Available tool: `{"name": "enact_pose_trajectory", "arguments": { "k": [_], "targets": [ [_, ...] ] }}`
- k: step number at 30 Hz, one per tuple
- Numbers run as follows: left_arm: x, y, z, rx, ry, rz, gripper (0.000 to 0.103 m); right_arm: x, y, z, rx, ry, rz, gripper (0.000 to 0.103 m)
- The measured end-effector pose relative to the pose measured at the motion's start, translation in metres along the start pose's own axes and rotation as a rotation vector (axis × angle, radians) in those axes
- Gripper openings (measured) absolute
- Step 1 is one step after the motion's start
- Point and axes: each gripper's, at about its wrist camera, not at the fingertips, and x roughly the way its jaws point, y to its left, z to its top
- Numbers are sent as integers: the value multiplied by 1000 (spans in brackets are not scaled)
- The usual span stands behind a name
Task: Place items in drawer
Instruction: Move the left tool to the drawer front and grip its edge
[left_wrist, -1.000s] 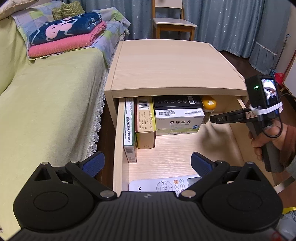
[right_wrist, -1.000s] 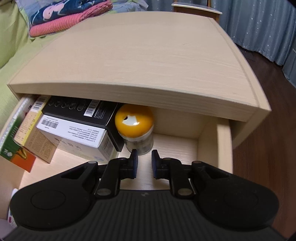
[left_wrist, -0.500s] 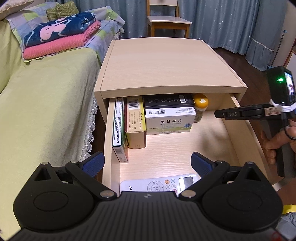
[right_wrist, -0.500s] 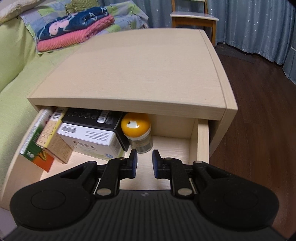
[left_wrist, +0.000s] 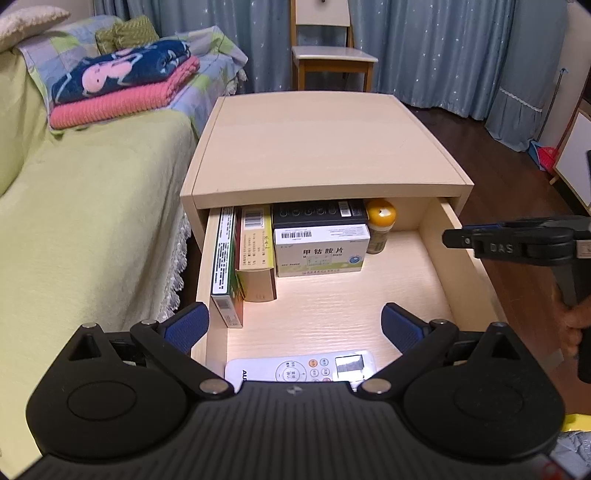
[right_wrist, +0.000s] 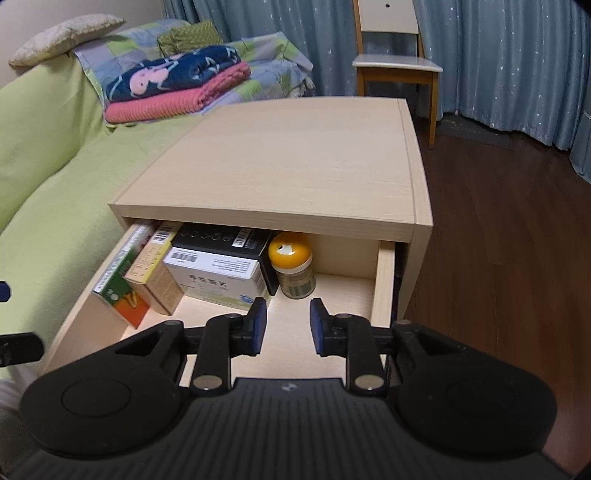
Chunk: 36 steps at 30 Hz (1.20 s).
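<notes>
Grippers are both backing away from the open drawer (left_wrist: 432, 236), and more of the cabinet top (right_wrist: 295, 177) is showing ahead of each than a second ago. The right gripper (right_wrist: 284, 325), whose pads were nearly touching then, is now standing partly open with nothing between them, level with the drawer's right wall in the left wrist view. Straight ahead of it the yellow-capped bottle (right_wrist: 291, 267) is standing upright at the back, just beside the stacked boxes (right_wrist: 218, 273). The left gripper (left_wrist: 293, 328) is hanging wide open and empty, with the white remote (left_wrist: 303, 369) lying just below its fingers at the drawer's near end. Judging by this, the bottle is now placed and released, and the items look stowed.
</notes>
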Motion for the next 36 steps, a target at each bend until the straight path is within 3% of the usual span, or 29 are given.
{"name": "enact_pose_trajectory", "arguments": {
  "k": [15, 21, 26, 29, 31, 33, 36],
  "targets": [
    [-28, -19, -14, 22, -19, 31, 100, -56, -9, -20, -1, -63, 17, 29],
    [-49, 4, -29, 7, -69, 30, 100, -77, -18, -35, -14, -114, 36, 33],
    [-57, 30, -51, -52, -73, 116, 100, -96, -24, -59, -59, -191, 64, 37],
    [-56, 47, -65, -110, -22, 68, 100, -106, -26, -74, -92, -219, 69, 46],
    [-55, 59, -74, -182, 9, 11, 100, -110, -29, -79, -94, -204, 56, 65],
    [-55, 71, -83, -236, 12, -36, 100, -112, -34, -83, -88, -172, 50, 67],
    [-58, 78, -90, -218, -14, -17, 100, -117, -44, -91, -79, -150, 39, 67]
  ]
}}
